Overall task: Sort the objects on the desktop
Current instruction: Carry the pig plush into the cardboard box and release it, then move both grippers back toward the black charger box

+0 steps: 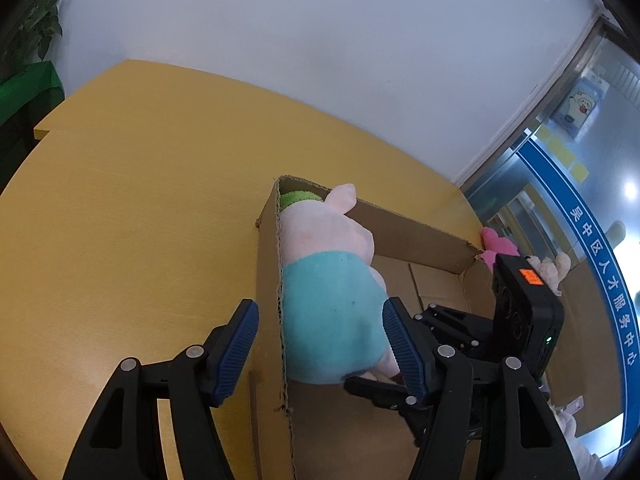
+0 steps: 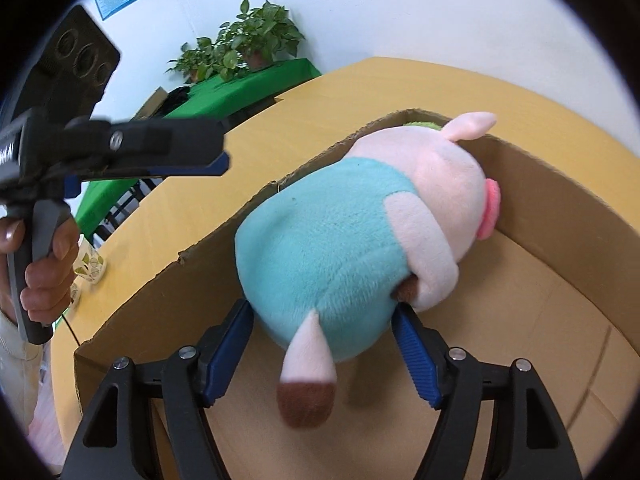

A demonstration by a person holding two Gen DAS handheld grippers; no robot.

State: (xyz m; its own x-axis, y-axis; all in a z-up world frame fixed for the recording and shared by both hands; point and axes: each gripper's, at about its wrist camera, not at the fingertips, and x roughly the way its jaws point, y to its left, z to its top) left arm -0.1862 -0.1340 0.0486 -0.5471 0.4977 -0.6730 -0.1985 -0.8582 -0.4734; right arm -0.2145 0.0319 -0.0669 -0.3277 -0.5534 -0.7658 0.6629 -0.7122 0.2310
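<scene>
The right tool [image 2: 324, 320] reaches down into an open cardboard box [image 2: 560, 208] and its 2 blue pads sit against the sides of a plush pig [image 2: 328, 248], clasping the toy at its teal lower body. The pig lies inside the box with its pink head toward the far wall and its snout touching the cardboard; 1 pink leg with a brown foot hangs down between the tool's fingers [image 2: 228, 356]. A bit of green plush [image 1: 298, 199] shows in the far corner of the box, behind the pig's head.

The left tool [image 1: 316, 344] hovers above the box's near wall, which runs between its 2 fingers. Its jaws stand wide with nothing gripped: 1 pad is over the yellow counter [image 1: 140, 220] outside the box, the other over the inside, just beside the pig's teal body. In the right wrist view, a hand [image 2: 44, 272] wraps the grip of that left tool.

Beyond the far corner of the box, a pink plush item [image 1: 496, 246] and a cream-coloured plush toy [image 1: 550, 268] lie on the counter. A patterned cup [image 2: 90, 266] stands near the counter's edge, and potted plants [image 2: 244, 40] stand on a green-covered surface behind.
</scene>
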